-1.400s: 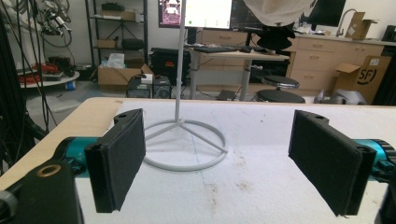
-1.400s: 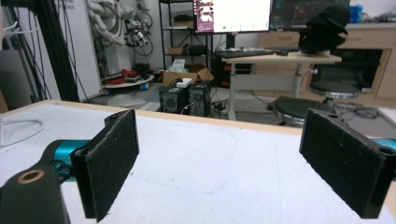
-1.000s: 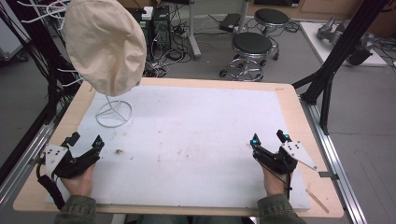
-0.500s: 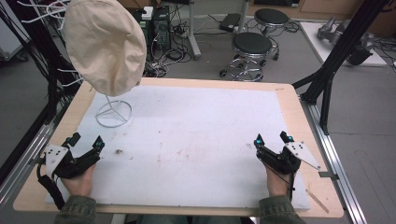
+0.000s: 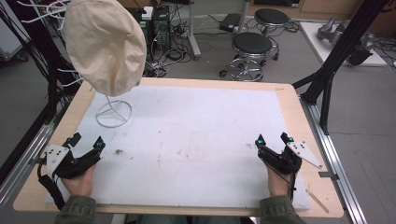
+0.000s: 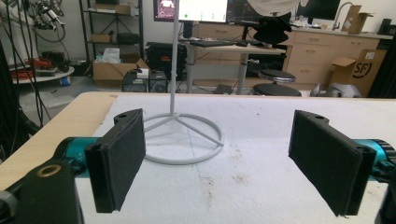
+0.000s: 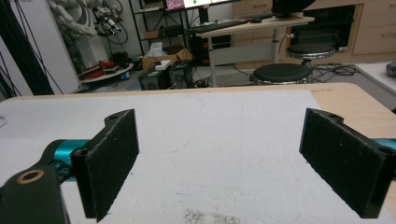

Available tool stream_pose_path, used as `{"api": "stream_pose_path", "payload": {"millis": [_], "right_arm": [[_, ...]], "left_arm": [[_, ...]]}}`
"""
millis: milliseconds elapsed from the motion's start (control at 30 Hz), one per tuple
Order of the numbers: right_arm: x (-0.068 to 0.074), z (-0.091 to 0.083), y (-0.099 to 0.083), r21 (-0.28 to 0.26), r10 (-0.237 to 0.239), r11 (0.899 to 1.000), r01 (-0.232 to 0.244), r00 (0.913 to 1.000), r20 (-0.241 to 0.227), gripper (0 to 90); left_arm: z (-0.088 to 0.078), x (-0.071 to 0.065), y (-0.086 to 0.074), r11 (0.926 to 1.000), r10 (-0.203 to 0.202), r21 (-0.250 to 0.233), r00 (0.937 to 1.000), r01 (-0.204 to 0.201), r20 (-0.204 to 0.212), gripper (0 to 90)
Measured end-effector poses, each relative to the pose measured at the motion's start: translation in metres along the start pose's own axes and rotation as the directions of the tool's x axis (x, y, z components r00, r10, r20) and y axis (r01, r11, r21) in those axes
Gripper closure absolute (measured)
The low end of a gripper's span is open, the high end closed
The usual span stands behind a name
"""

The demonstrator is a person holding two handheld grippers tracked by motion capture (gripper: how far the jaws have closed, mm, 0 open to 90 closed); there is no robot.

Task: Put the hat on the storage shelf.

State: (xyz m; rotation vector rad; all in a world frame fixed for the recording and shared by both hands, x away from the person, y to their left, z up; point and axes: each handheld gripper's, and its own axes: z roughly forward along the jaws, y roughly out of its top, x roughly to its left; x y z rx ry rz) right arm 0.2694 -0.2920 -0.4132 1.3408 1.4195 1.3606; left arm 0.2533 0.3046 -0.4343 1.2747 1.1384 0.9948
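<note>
Resting near the front edge of the mat [image 5: 196, 140], left gripper [image 5: 86, 142] and right gripper [image 5: 272, 139], jaws spread wide, gripping nothing. Hanging on the stand [image 5: 113, 113] at far left, upright, hat [image 5: 105, 44], likely target; nearer the left gripper, ahead of it.

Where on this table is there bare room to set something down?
Nearly all of the white mat is free, from the left gripper across to the right gripper and back to the far edge. Only the far-left corner is taken, by the wire stand bearing the cream hat.
</note>
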Motion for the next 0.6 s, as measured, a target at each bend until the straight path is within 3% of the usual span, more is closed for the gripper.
{"api": "stream_pose_path", "payload": {"millis": [600], "right_arm": [[0.0007, 0.0010, -0.0009, 0.019, 0.011, 1.000, -0.010, 0.9999, -0.007, 11.0]], "left_arm": [[0.0003, 0.0009, -0.0004, 1.0000, 0.000, 0.006, 1.0000, 0.000, -0.001, 19.1]]}}
